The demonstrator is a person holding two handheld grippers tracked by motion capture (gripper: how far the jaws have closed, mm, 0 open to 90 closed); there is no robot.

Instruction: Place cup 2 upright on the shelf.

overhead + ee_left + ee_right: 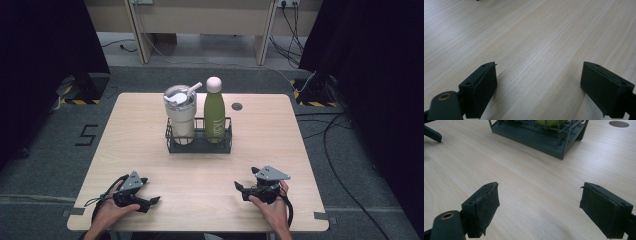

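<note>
Both tongs, left (pixel 151 201) and right (pixel 239 186), rest wide and empty on the counter (pixel 150 150), well apart from the rack (pixel 200 143) holding the green bottle (pixel 214 117).

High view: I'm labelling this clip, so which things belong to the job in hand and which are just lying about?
Job in hand:
- left gripper, jaws open, nothing between them
- right gripper, jaws open, nothing between them
- green bottle with a pink cap, upright in the rack
- white tumbler with lid and straw, upright beside it
- black wire rack

Lying about:
- round dark spot on the table
- cables on the floor
</note>
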